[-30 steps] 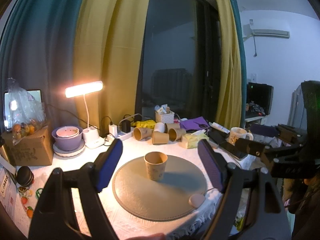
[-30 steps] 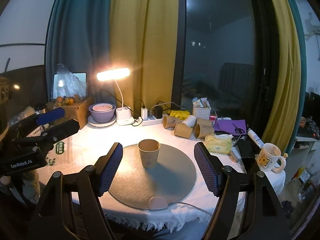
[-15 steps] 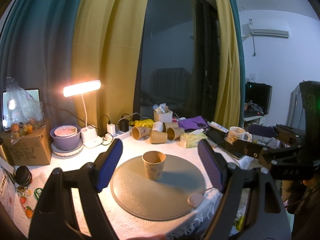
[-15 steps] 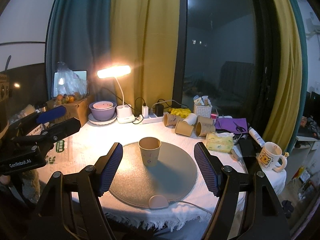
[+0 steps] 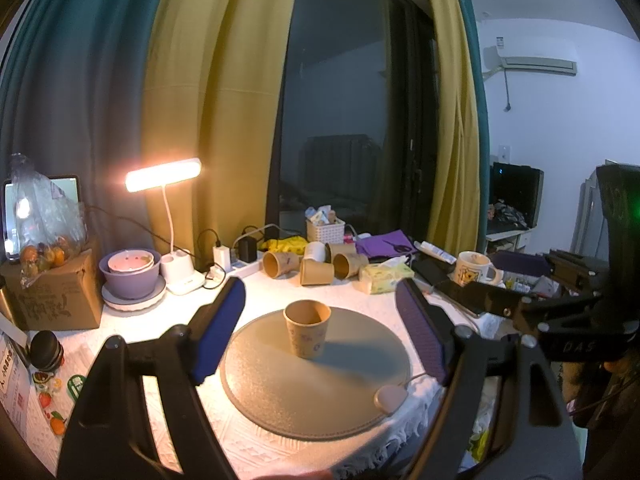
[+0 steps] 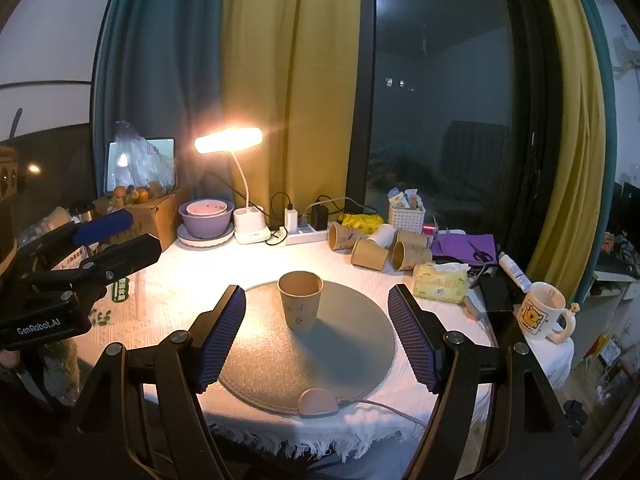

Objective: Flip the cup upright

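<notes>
Legible writing: "GenRobot.AI" in white on the body of the left gripper (image 6: pixel 100 240) as seen from the right wrist view; "DAS" on the dark body of the right gripper (image 5: pixel 520 280) as seen from the left wrist view; other labels and the print on the paper cup (image 5: pixel 307 329) (image 6: pixel 300 300) are too small to read. The cup stands upright on its base, mouth up, long axis vertical, narrowing toward the bottom, set on the round grey mat (image 5: pixel 280 392) (image 6: pixel 352 344) toward the mat's far side. The mat lies on a table covered by a white fringed cloth (image 5: pixel 152 320) (image 6: pixel 192 276); a small pink oval puck (image 5: pixel 390 397) (image 6: pixel 318 402) with a cord sits at the mat's near edge. Left gripper, own view (image 5: pixel 320 336) — blue-padded fingers (image 5: pixel 219 332) wide apart, holding nothing, touching nothing, the cup seen between them but well beyond the tips. Right gripper, own view (image 6: pixel 316 332) — fingers (image 6: pixel 222 334) likewise spread wide, empty, clear of the cup. Behind the mat: several paper cups lying on their sides (image 5: pixel 316 266) (image 6: pixel 376 246), a lit desk lamp (image 5: pixel 162 174) (image 6: pixel 228 140), a purple bowl on a plate (image 5: pixel 130 272) (image 6: pixel 206 218), a tissue pack (image 5: pixel 384 278) (image 6: pixel 440 282), and a cartoon-printed mug (image 5: pixel 474 268) (image 6: pixel 542 312).
</notes>
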`<state>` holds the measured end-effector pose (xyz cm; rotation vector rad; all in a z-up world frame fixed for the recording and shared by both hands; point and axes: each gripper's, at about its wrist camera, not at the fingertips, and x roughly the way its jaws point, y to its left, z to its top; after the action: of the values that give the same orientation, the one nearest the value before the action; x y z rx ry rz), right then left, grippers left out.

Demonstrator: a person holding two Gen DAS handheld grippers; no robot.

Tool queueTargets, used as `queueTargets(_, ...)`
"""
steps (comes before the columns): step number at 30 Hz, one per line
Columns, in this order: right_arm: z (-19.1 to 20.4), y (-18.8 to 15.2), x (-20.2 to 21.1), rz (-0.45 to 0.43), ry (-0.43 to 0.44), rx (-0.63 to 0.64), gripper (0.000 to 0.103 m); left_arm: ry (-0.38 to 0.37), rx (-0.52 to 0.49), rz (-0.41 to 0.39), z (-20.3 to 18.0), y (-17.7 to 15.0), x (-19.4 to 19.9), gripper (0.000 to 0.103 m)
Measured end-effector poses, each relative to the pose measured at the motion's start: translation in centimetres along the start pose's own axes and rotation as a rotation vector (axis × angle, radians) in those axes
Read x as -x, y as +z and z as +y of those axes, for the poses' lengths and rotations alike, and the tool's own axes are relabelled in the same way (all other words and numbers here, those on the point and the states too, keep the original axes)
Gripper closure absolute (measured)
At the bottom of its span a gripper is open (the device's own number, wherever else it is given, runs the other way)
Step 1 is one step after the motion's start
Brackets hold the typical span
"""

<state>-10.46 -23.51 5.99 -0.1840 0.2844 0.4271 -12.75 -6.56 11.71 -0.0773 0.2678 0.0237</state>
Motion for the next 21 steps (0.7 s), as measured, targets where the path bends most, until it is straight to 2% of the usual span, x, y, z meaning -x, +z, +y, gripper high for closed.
queueTargets(21,0.18,0.10,-0.02,0.005,0.002,0.003,0.026,0.000,0.004,0.001,0.02,0.01,0.02,0.024)
